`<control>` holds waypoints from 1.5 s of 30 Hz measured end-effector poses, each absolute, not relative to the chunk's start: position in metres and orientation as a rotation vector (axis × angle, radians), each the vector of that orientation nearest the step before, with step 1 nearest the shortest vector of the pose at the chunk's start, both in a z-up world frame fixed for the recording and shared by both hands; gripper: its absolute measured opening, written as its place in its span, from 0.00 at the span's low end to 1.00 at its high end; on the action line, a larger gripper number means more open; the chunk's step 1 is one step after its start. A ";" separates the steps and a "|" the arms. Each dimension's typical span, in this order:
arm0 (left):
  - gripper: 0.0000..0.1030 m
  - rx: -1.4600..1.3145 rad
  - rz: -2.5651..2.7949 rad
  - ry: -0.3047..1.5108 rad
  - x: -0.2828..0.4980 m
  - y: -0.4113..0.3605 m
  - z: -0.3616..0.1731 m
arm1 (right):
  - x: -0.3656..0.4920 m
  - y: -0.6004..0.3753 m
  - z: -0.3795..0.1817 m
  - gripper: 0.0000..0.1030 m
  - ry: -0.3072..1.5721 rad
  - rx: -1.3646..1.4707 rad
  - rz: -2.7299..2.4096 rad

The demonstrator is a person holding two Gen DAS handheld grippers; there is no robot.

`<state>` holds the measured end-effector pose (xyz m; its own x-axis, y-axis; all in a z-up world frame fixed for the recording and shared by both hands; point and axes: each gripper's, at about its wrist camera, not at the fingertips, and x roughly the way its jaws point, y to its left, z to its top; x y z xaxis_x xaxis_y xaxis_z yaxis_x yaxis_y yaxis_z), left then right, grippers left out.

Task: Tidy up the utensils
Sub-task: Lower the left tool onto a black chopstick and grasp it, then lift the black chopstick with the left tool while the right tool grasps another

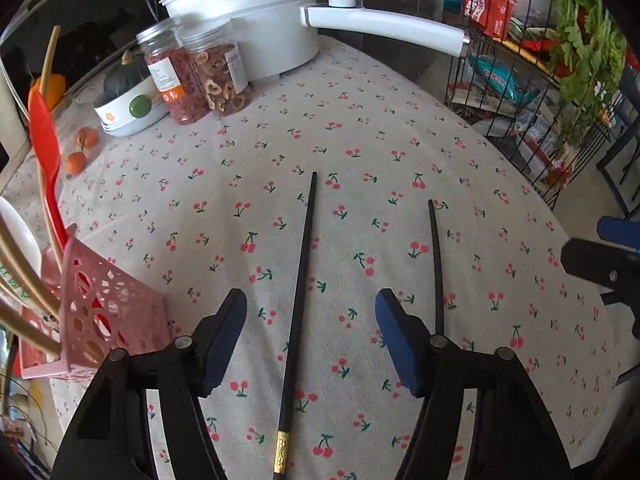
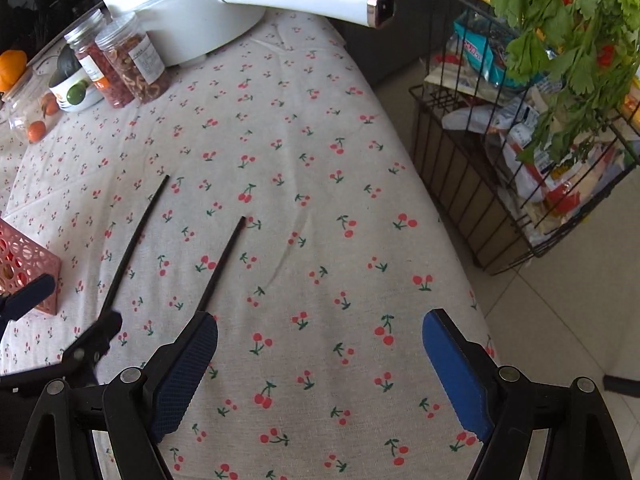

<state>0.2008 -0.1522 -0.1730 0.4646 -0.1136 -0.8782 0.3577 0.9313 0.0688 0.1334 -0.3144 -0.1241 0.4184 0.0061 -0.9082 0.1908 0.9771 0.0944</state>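
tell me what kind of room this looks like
Most likely a home kitchen or dining corner: a white saucepan and food jars sit on a cherry-print tablecloth, beside a wire rack of groceries.

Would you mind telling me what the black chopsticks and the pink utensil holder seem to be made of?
Black chopsticks: probably lacquered wood or plastic; smooth matte black with a gold band near one end. Pink utensil holder: looks like molded plastic, uniform pink, with cut-out holes.

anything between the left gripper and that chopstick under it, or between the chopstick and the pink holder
Nothing visible. The left gripper is open, with the chopstick lying on bare tablecloth between its fingers. The cloth between it and the pink holder on the left is bare too; the second chopstick lies on the other side.
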 end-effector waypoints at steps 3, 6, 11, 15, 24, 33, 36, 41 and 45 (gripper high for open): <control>0.53 0.229 -0.274 1.071 0.218 -0.156 -0.183 | 0.136 -0.318 -0.128 0.85 1.147 0.195 -0.125; 0.43 0.209 -0.265 1.084 0.230 -0.158 -0.190 | 0.140 -0.322 -0.131 0.85 1.154 0.199 -0.130; 0.31 0.185 -0.244 1.115 0.247 -0.159 -0.199 | 0.145 -0.323 -0.133 0.85 1.164 0.212 -0.120; 0.28 0.168 -0.239 1.121 0.255 -0.158 -0.201 | 0.148 -0.323 -0.134 0.85 1.166 0.209 -0.116; 0.06 0.212 -0.265 1.118 0.248 -0.161 -0.197 | 0.149 -0.325 -0.138 0.85 1.176 0.226 -0.121; 0.05 0.223 -0.347 1.032 0.198 -0.152 -0.153 | 0.147 -0.322 -0.137 0.85 1.177 0.248 -0.127; 0.05 0.208 -0.377 1.000 0.178 -0.141 -0.135 | 0.146 -0.320 -0.137 0.85 1.180 0.257 -0.129; 0.05 0.186 -0.412 0.955 0.147 -0.113 -0.107 | 0.145 -0.312 -0.138 0.85 1.188 0.261 -0.130; 0.05 0.161 -0.416 0.925 0.124 -0.087 -0.087 | 0.144 -0.303 -0.141 0.85 1.200 0.241 -0.140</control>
